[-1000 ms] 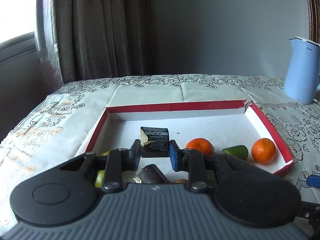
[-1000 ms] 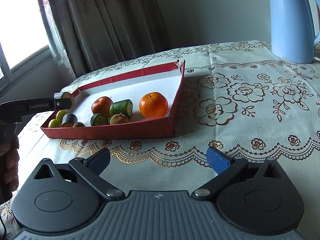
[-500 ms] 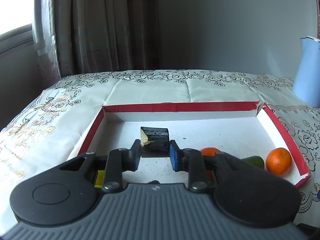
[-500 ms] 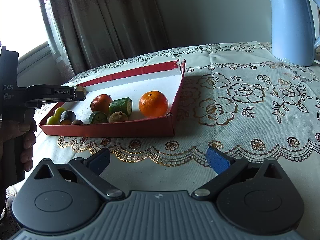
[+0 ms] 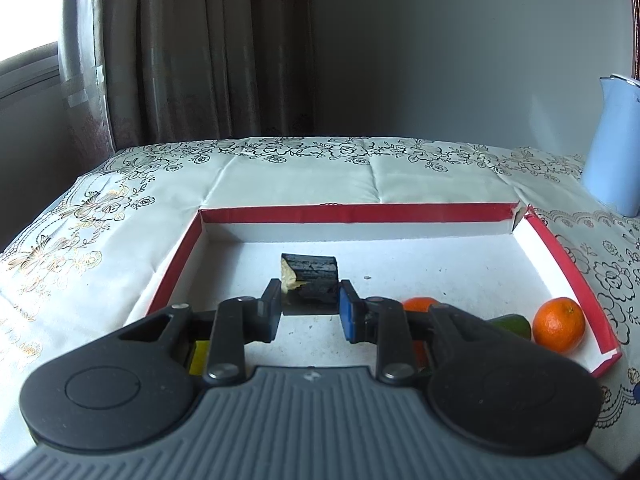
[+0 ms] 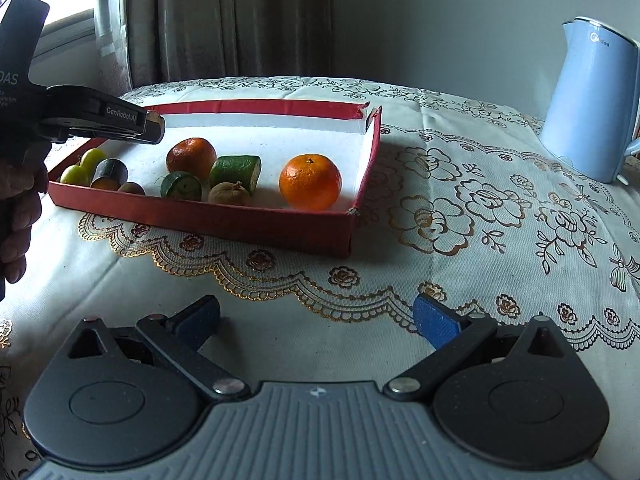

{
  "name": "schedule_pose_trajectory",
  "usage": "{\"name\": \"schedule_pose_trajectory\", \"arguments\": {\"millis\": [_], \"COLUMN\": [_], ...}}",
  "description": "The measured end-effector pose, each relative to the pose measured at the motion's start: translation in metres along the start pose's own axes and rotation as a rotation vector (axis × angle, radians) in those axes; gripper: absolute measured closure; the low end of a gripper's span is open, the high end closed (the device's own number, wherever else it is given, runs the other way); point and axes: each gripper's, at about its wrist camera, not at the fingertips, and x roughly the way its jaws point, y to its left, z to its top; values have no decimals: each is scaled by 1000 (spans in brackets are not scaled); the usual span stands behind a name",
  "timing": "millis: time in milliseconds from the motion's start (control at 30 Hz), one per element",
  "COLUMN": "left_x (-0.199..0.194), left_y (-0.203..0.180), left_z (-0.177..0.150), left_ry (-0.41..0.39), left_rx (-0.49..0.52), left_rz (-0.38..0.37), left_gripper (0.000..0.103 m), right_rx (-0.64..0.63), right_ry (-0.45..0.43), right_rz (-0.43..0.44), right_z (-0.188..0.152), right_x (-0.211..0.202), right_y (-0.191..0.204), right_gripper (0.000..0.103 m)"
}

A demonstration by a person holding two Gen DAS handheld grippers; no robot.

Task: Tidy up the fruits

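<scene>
Left gripper (image 5: 310,308): fingers clamped on a dark, bark-skinned fruit piece (image 5: 310,276) with pale flesh at its left cut end; held above the white floor of the red-rimmed tray (image 5: 352,213), toward the tray's left-centre. Lower part of the piece is in shadow betw. the pads; what kind of fruit it is cannot be made out. In the right wrist view only the tip of the piece shows past the finger ends of the left gripper (image 6: 154,128), which reaches in from the left over the tray's near-left corner, angled slightly down. Hand (image 6: 18,208) on its handle is cut off at the frame edge.

Right gripper (image 6: 316,318): fingers spread wide, nothing betw. them; poised over the floral tablecloth (image 6: 480,216), well short of the tray's near wall.

Tray contents (right wrist view, right to left): tangerine (image 6: 310,176) standing apart nr. the right wall; green cut fruit (image 6: 236,170); brown round fruit (image 6: 229,194); darker tangerine (image 6: 191,154); green cut round (image 6: 181,185); dark cylinder piece (image 6: 110,172); small brown fruit (image 6: 132,188), half hidden by the wall; yellow-green fruits (image 6: 82,166). In the left wrist view most of these are hidden behind the gripper body; the tangerine (image 5: 559,324) shows whole.

Surroundings: blue kettle (image 6: 592,100) on the cloth, far right, well apart from the tray; curtain (image 5: 192,52) behind.
</scene>
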Motion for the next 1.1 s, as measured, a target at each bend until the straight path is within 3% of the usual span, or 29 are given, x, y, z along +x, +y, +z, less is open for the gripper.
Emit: {"name": "schedule_pose_trajectory", "arguments": {"millis": [167,233,267,700,767,833,933,1100], "left_x": [5,4,2,-11,-21,-34,-58,-94], "left_y": [1,1,1,4,6,6,7,14], "left_z": [2,2,3,1,-2,-6,-14,-27], "left_ry": [13,2,-12,-19,-28,-57,-105,-121], "left_rx": [-11,-18,-17,0,-1,9,31,5], "left_rz": [0,18,21,41,38,41,56,18], "left_gripper": [76,55,52,51,39,12,3,0], "right_rx": [0,0,0,0,0,0,-1,-2], "right_ry": [0,0,0,0,-1,0,0,2], "right_rz": [0,0,0,0,0,0,0,0], "right_z": [0,0,0,0,0,0,1,1], "right_x": [0,0,0,0,0,0,0,0], "right_y": [0,0,0,0,0,0,0,0], "right_gripper": [0,0,0,0,0,0,0,0]}}
